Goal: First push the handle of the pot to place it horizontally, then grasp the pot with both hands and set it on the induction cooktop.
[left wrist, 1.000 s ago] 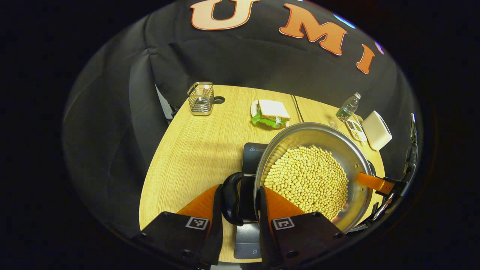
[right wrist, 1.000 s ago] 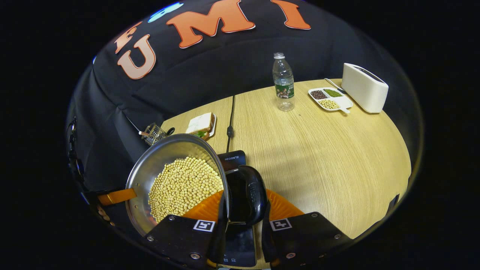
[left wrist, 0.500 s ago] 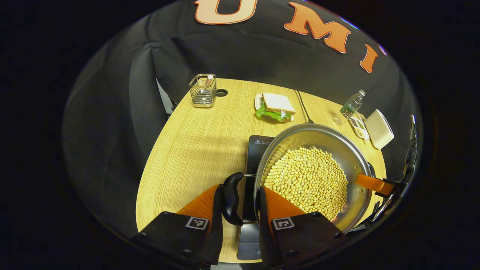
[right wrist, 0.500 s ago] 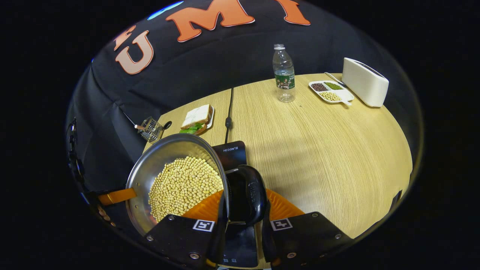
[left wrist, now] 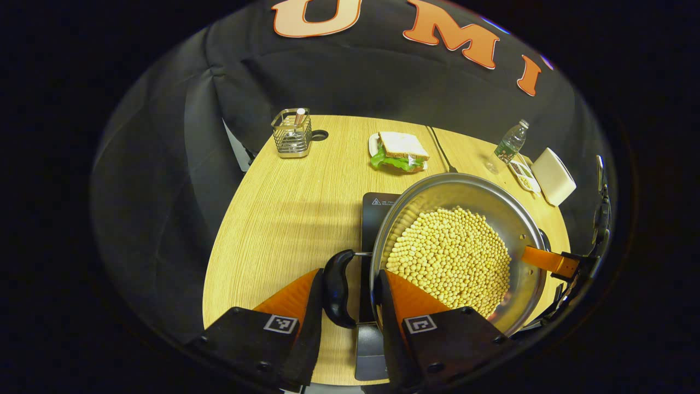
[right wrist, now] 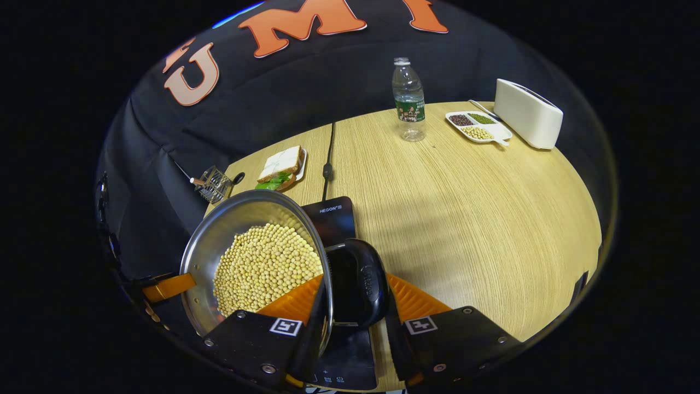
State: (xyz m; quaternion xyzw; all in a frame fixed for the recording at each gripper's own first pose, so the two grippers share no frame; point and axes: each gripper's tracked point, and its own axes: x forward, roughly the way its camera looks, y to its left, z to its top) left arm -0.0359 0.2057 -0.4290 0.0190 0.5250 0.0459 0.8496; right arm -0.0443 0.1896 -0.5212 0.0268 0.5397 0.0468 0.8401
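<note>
Pot (left wrist: 454, 257) hangs between both claws — handles clamped.

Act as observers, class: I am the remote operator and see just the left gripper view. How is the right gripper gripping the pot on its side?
Observer: In the right gripper view, the right gripper has its jaws closed across the pot's black handle, with one jaw inside the rim and the other outside the handle.
Operator: Is the cooktop under that side?
Observer: Yes. The induction cooktop lies below that handle, with its touch controls at the near edge.
Operator: What is in the far tray?
Observer: The tray has three compartments, holding dark, green and pale beans.
</note>
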